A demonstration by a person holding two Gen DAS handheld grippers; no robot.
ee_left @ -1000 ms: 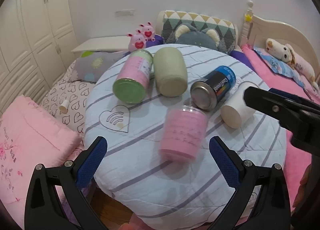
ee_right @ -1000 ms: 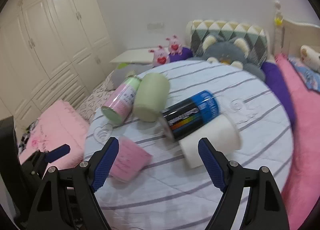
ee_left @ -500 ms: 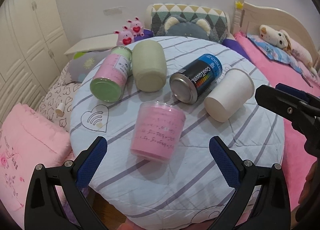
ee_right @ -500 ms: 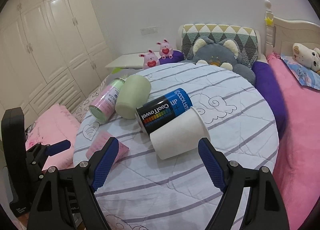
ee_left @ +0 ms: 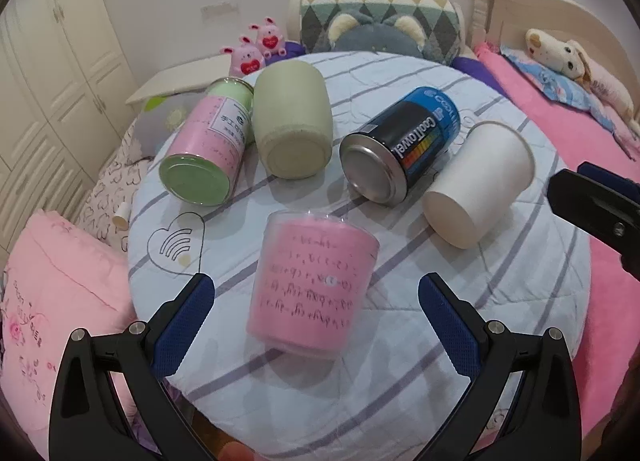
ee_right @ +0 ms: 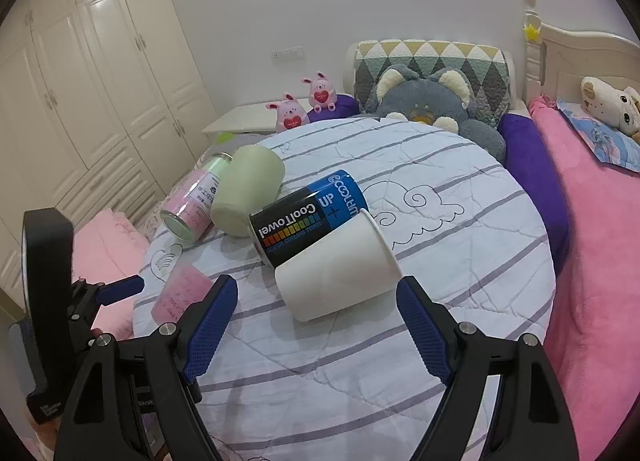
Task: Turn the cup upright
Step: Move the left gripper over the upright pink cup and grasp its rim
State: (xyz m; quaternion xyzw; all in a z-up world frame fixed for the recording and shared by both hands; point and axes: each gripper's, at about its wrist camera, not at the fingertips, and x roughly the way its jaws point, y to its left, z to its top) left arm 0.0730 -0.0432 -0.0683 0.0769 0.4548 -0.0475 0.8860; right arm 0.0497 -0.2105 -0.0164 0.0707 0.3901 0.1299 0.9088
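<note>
Two grippers hang over a round table, both with jaws spread wide and nothing between them. The left gripper [ee_left: 316,303] lines up on a pink cup [ee_left: 312,285] that lies on its side near the front edge of the table [ee_left: 460,321], its closed bottom toward the camera and its clear rim pointing away. The right gripper [ee_right: 318,319] faces a white paper cup [ee_right: 338,271], also tipped over, with its bottom toward the fingers and its open mouth turned away to the right.

Just behind the paper cup, and touching it, lies a blue and black can [ee_right: 306,219]. Further left sit a pale green cup [ee_right: 248,197] and a pink and green tin [ee_right: 196,201], both on their sides and resting against each other. Stuffed toys [ee_right: 304,103] and a patterned pillow [ee_right: 432,61] sit beyond the far edge.

The step in hand looks like the approach: each tool is aimed at a cup but neither touches one. Which cup the task means cannot be told from the frames. The next move probably calls for easing the fingers around a cup's body, closing gently so the thin wall does not crush, then lifting and turning the mouth upward. The can beside the paper cup may roll if nudged.
</note>
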